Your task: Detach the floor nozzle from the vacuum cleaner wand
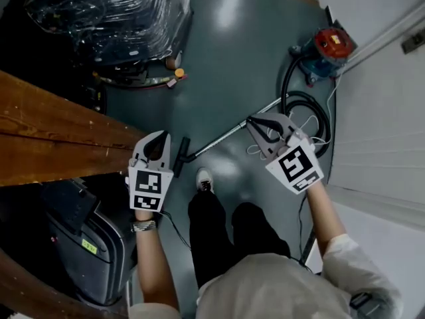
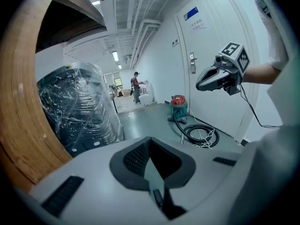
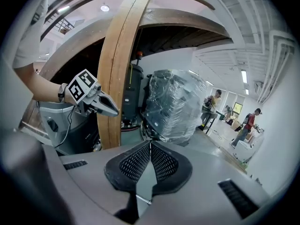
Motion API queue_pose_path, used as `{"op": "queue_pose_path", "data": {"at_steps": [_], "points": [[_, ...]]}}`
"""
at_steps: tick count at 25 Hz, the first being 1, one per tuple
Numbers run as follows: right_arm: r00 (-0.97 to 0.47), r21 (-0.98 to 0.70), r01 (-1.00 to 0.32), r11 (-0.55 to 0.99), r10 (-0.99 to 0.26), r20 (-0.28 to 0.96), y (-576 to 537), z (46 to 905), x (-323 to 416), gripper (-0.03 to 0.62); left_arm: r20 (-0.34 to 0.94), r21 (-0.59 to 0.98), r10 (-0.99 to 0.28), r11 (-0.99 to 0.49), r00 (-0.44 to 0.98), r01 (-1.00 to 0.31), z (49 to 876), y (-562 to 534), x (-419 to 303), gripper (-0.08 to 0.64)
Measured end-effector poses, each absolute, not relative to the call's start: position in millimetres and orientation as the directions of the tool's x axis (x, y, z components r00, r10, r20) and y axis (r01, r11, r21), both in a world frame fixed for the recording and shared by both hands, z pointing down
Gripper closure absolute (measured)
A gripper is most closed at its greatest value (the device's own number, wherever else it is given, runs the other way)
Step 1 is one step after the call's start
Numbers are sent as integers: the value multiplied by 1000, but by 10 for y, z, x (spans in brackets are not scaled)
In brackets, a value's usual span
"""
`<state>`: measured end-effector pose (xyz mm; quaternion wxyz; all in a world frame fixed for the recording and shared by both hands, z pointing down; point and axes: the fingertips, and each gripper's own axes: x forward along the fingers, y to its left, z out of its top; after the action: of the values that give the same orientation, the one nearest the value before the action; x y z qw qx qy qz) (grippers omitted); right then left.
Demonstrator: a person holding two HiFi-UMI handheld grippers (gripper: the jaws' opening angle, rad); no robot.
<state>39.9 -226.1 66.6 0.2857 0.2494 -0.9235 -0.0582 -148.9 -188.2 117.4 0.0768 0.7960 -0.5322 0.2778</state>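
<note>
Left claw [image 1: 162,135]: pressed together, empty, above the floor, floor nozzle [image 1: 181,156] just to its right.
Right claw [image 1: 252,119]: pressed together, empty, over the wand [image 1: 226,136].
Long axis: wand runs diagonally from nozzle toward the hose [image 1: 312,111] and red vacuum cleaner [image 1: 327,48].
Nearer hand: probably left for nozzle, right for wand.
Surface: glossy grey-green floor [image 1: 232,52].
Room: wooden beam [image 1: 46,138] on the left, film-wrapped load [image 1: 113,12] beyond.

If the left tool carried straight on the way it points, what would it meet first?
The left tool would probably meet the bare grey floor first, between the plastic-wrapped load and the red vacuum cleaner; depth is unclear.
</note>
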Motion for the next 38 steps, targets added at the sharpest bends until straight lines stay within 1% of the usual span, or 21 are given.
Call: {"op": "queue_pose_path", "data": {"at_steps": [10,14,19,25,28,33,38], "points": [[-744,209,-416,885,-464,481,-2502,2002,160,563,524,-110,-791,-431,316,-896,2552,-2060,-1520,558],[-743,188,-436,880,-470,477,-2613,2667,128,563,539,-147,-787,-437,298,-887,3193,-2160,-1633,558],[-750,192,-431,882,-468,466,-2692,3299,84,561,523,-172,-815,-387,249,-906,3695,-2281,-1835,558],[-756,227,-428,875,-484,440,-2618,3786,127,562,514,-176,-821,-384,248,-906,4250,-2098,-1724,558],[-767,200,-434,878,-477,429,-2556,3933,111,562,527,-194,-819,-374,226,-907,4421,-1970,-1720,558],[-781,141,-444,885,-459,424,-2458,4063,127,561,541,-171,-817,-338,199,-925,4593,-1807,-1736,558],[-780,145,-423,894,-441,444,-2579,4379,72,561,552,-143,-798,-376,241,-916,4864,-1824,-1682,558]]}}
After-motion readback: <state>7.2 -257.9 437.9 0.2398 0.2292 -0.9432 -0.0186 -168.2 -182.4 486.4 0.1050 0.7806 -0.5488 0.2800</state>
